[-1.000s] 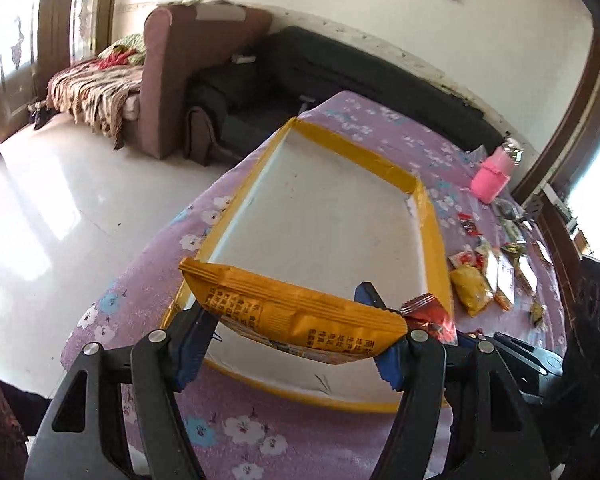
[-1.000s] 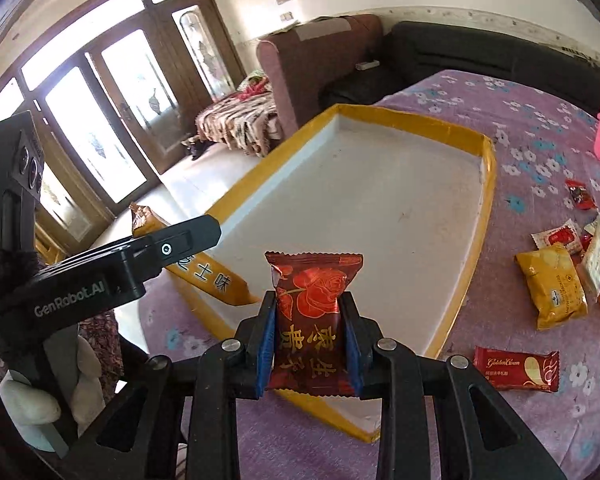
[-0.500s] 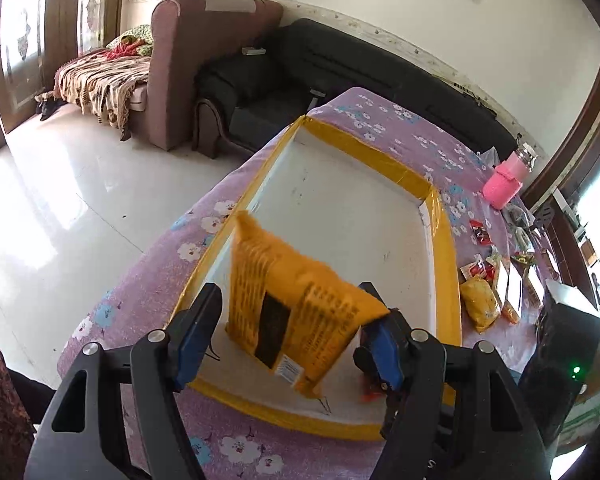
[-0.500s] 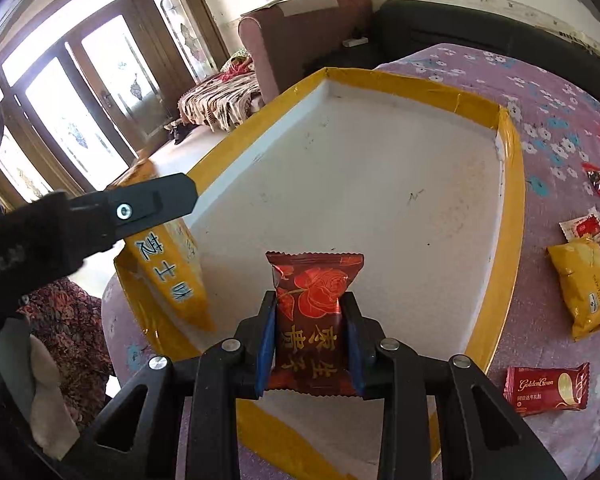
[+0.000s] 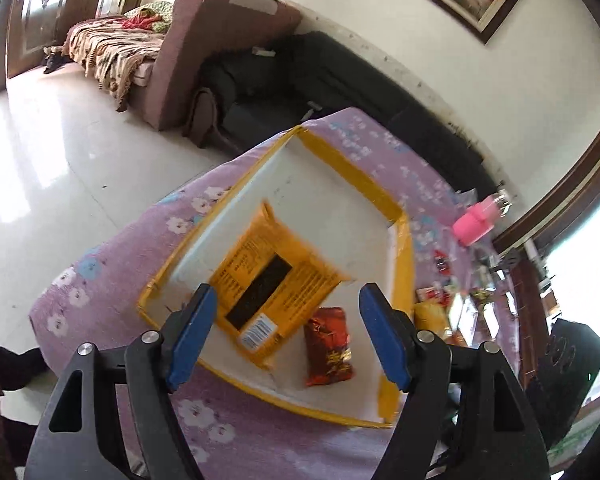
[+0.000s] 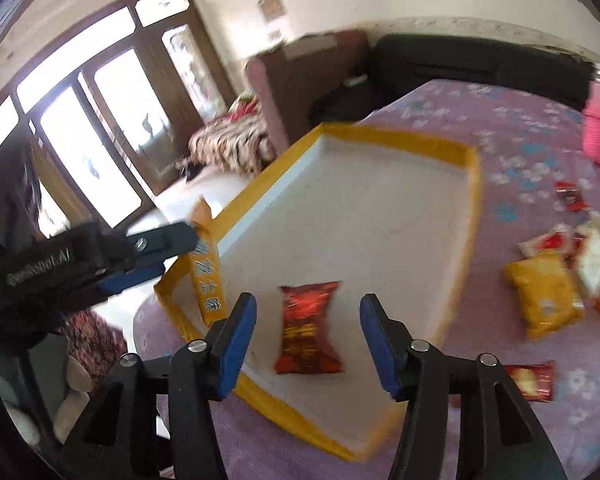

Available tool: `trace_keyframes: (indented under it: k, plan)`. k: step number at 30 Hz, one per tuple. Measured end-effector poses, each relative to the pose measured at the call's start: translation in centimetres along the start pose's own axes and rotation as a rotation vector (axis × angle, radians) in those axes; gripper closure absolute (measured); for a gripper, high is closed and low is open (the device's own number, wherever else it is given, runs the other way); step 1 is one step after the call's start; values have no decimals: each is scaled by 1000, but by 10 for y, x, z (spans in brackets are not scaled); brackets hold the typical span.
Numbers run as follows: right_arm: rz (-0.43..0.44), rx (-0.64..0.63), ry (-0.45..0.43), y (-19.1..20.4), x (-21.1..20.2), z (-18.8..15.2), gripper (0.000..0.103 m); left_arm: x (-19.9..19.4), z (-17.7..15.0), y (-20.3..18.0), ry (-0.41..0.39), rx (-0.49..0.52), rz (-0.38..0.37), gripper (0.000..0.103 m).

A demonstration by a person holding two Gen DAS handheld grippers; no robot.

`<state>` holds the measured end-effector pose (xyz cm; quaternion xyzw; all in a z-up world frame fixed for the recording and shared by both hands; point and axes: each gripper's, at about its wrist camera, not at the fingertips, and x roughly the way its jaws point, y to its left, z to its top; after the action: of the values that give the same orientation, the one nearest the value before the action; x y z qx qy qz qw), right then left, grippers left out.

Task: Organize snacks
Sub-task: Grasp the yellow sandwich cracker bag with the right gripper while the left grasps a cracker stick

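Both grippers are being held above the near end of a white tray (image 5: 340, 208) with a yellow rim, which is lying on a table covered by a purple flowered cloth (image 5: 112, 280). The left gripper (image 5: 288, 336) is being held with its blue-padded fingers (image 5: 190, 332) spread wide apart and nothing between them. Beyond it, a large orange snack packet (image 5: 272, 280) is seen over the near left part of the tray, printed back side up and blurred; from the right wrist view the same packet (image 6: 208, 276) is appearing edge-on and tilted by the tray's near left corner, close to the left gripper's finger (image 6: 156, 244). Whether it is touching the tray floor cannot be told.

The right gripper (image 6: 308, 344) is likewise being held with its jaws wide apart and gripping nothing. A red candy packet (image 6: 306, 328) with gold lettering is lying in the tray between and just beyond its fingers; in the left wrist view this red packet (image 5: 328, 348) is lying just beside the orange one, near the front rim.

More snacks are being left on the cloth to the right of the tray: a yellow packet (image 6: 544, 292), a small red packet (image 6: 532, 380) near the table's front, and a loose cluster of wrappers (image 6: 588, 252) farther right. A pink bottle (image 5: 478, 224) is standing at the far right of the table.
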<state>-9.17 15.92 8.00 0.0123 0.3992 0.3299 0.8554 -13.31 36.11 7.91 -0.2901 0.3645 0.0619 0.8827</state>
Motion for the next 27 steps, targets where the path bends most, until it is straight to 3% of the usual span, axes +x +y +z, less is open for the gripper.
trace_keyframes:
  k: [3,6,11,14,21,25,26,27]
  plan:
    - [-37,81,-45,-36,-27,1,46,0,-3,-9,26,24,-47,30]
    - [-130,202,-74,-93,-50,-4,43,0,-9,-22,30,64,-72,30]
    - [-205,326,-43,-155,-61,-15,43,9,-20,-43,61,147,-92,30]
    - [-229,290,-2,-160,-46,-11,43,12,-29,-60,75,219,-84,30]
    - [-340,159,79,-147,7,10,29,6,-43,-86,57,368,-63,30]
    - [-364,125,134,-141,33,14,29,5,-52,-99,63,433,-67,30]
    - [-362,123,147,-141,37,13,34,6,-53,-102,68,440,-69,30]
    - [-366,128,158,-142,40,10,52,8,-55,-105,76,446,-74,30]
